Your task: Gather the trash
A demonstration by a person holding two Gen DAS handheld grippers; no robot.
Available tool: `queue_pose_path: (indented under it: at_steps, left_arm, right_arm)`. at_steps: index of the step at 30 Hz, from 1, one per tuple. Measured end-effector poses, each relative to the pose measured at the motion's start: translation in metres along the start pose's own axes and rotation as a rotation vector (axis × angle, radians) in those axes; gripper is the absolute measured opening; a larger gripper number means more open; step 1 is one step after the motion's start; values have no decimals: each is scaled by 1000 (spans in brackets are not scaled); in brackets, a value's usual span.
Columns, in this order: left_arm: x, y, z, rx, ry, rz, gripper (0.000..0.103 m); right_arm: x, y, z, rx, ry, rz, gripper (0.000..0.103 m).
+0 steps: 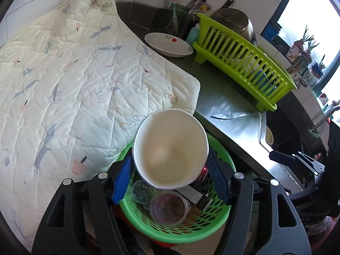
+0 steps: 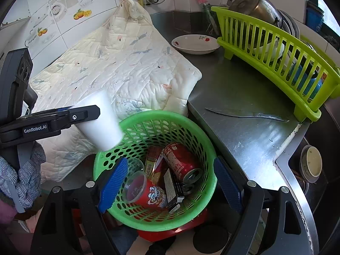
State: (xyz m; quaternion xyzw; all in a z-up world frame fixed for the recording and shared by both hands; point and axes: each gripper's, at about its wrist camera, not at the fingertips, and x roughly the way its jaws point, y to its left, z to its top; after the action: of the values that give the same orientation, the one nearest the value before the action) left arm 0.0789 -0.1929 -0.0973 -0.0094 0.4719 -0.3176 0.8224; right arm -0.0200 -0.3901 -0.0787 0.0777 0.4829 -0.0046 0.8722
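A white paper cup (image 1: 170, 146) hangs mouth-up between the blue pads (image 1: 124, 176) of my left gripper (image 1: 169, 157), directly over the green basket (image 1: 191, 231). In the right wrist view the cup (image 2: 99, 119) looks smeared at its lower edge while the left gripper's finger (image 2: 85, 114) beside it is sharp, so the pads do not seem to press on it. My right gripper (image 2: 170, 160) stands open above the basket (image 2: 136, 121), nothing between its fingers. Inside the basket lie a red can (image 2: 182, 163), a red printed cup (image 2: 148, 193), clear plastic cups and a dark carton (image 2: 173, 191).
A quilted white cloth (image 2: 127, 63) covers the counter on the left. A table knife (image 2: 244, 112) lies on the steel counter (image 2: 233, 85). Behind it stand a lime dish rack (image 2: 276, 48) with a pot and a white plate (image 2: 195, 43). A sink (image 2: 310, 163) is at right.
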Motion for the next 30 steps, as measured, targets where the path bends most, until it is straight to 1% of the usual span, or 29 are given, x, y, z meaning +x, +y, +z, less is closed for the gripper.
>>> queue_pose_path:
  at_steps: [7, 9, 13, 18, 30]
  left_arm:
    - [-4, 1, -3, 2, 1, -2, 69]
    - [-6, 2, -4, -2, 2, 1, 71]
    - [-13, 2, -6, 5, -14, 8, 73]
    - [-30, 4, -6, 14, -61, 38, 78]
    - [-71, 8, -5, 48, -179, 150, 87]
  right_arm:
    - [-4, 5, 0, -2, -11, 14, 80]
    - [-6, 5, 1, -1, -17, 19, 80]
    - [-7, 8, 1, 0, -25, 23, 81]
    - [-9, 10, 2, 0, -34, 26, 81]
    - [-16, 23, 10, -5, -76, 34, 82]
